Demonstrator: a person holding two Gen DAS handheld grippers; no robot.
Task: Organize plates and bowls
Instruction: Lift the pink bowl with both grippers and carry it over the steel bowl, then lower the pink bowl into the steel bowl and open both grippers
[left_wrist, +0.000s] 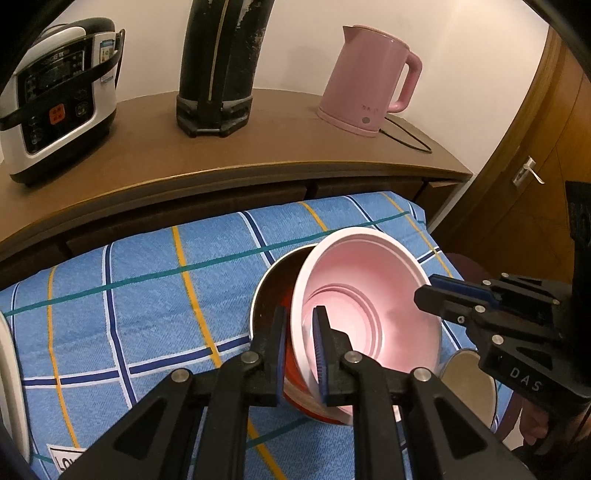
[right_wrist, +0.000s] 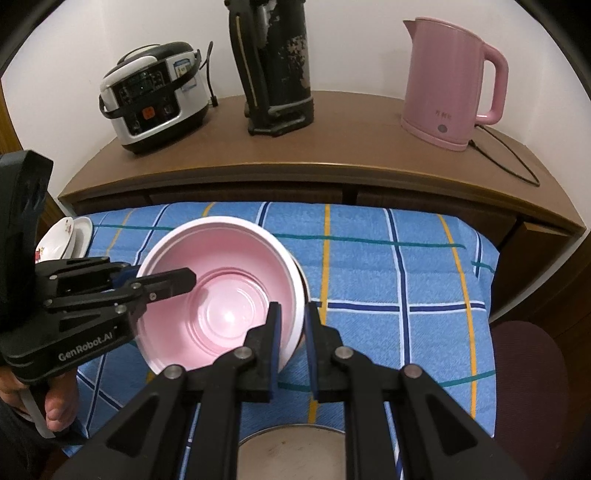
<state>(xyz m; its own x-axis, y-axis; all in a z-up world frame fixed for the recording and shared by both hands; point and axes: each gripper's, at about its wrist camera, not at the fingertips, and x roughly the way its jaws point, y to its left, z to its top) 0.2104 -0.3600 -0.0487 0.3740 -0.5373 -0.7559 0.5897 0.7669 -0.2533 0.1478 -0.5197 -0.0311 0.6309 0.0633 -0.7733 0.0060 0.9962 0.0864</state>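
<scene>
Both grippers, left (left_wrist: 300, 332) and right (right_wrist: 293, 334), clamped opposite rims of a smooth round pink bowl (right_wrist: 221, 295), tilted over a red-lined metal bowl (left_wrist: 273, 280) near the checked woven cloth's (right_wrist: 388, 266) middle.

I see the bowl (left_wrist: 369, 295) tilted inside the pot (left_wrist: 269, 295) on the cloth (left_wrist: 147, 295); behind it, the sideboard (left_wrist: 258, 147) carries the cooker (left_wrist: 55, 96) left, the kettle (left_wrist: 369, 81) right.

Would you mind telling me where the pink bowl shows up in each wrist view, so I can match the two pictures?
Left wrist view: the pink bowl sits lower right of centre, tilted, its rim between the left gripper fingers.
Right wrist view: the pink bowl sits left of centre, its rim between the right gripper fingers.
Shared landmark: the pink kettle, upper right in both.
</scene>
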